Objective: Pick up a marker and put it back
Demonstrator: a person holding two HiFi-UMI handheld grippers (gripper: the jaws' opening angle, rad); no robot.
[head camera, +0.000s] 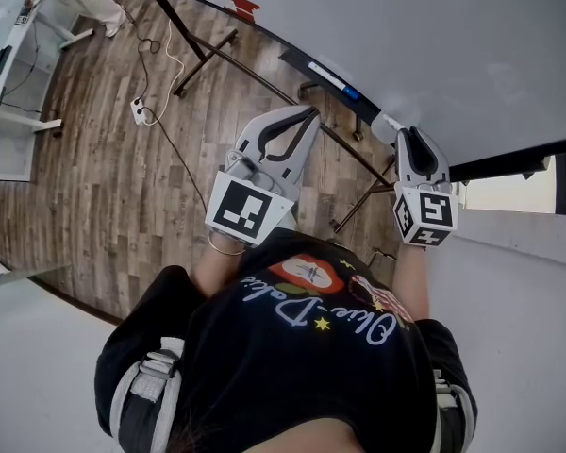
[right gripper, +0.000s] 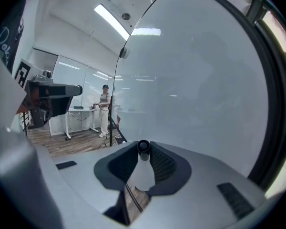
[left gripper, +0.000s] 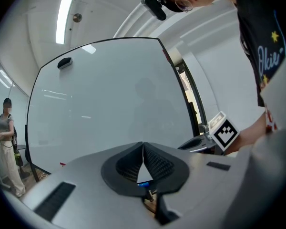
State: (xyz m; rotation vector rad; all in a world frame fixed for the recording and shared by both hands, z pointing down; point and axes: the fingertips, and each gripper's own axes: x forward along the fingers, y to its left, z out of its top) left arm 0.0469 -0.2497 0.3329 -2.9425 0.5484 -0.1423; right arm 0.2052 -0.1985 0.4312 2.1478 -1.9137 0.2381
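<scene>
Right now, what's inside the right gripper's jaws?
A marker, seen end-on as a dark round end, pinched by the right gripper at its tips. The rest of its barrel is hidden behind that end and the jaws.

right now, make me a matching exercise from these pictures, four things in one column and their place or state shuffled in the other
1. left hand-held gripper
2. right hand-held gripper
3. blue-capped marker
4. power strip

a. on the wooden floor
b. jaws together, nothing between them
c. lying in the whiteboard tray
d. closed on a dark-ended marker

Pairs: 1-b, 2-d, 3-c, 4-a
</scene>
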